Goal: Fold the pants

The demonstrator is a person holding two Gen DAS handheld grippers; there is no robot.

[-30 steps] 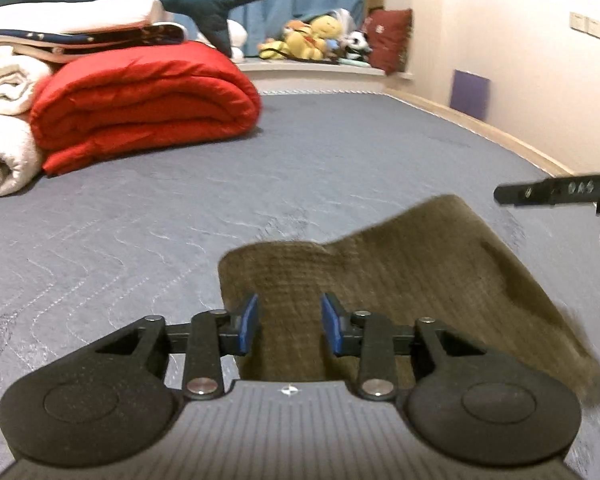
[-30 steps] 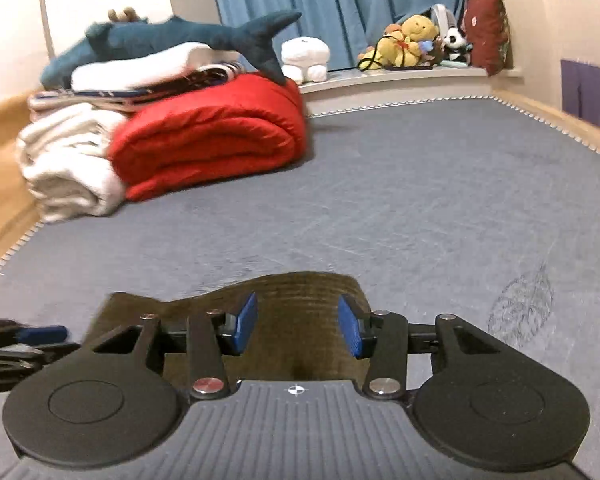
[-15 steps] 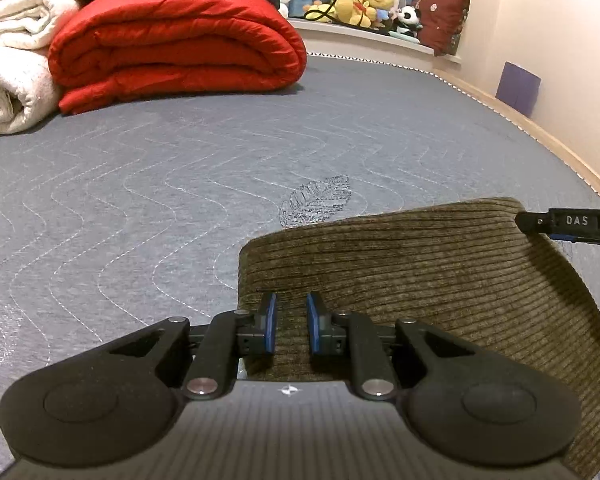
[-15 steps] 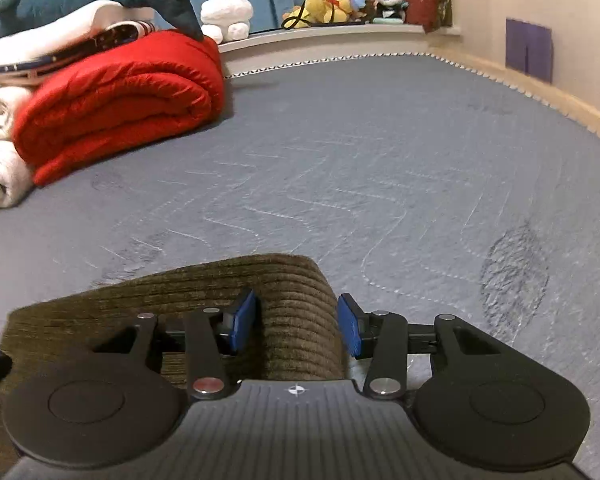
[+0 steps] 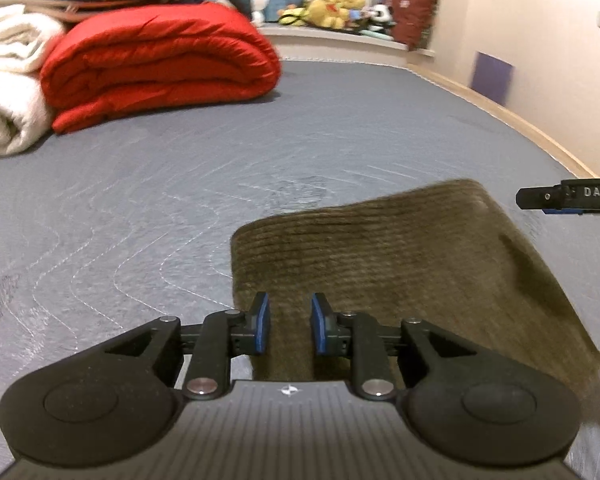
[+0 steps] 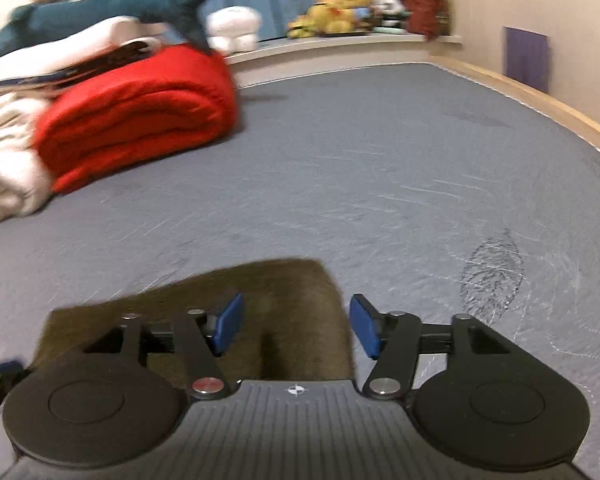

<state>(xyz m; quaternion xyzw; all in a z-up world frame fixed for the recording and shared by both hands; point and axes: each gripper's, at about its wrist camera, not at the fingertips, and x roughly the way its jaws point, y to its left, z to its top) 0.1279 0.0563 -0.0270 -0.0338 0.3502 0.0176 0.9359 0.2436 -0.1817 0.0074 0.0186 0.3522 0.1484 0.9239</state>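
Pants point(image 5: 400, 256) lie folded on the bed point(image 5: 180, 184), ahead and right of the left claw point(image 5: 287, 326), whose jaws are opening, fabric between them unpinched. Right view: pants point(image 6: 260, 292) under the right claw point(image 6: 296, 328), jaws opening, nothing gripped.

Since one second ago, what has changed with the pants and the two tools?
The right tool is opening wider and its pads no longer press the brown pants. The left tool narrowed half a second ago and is now opening again, with a gap beside each pad. The fold edge came down flatter onto the grey bed. The red quilt stayed in place.
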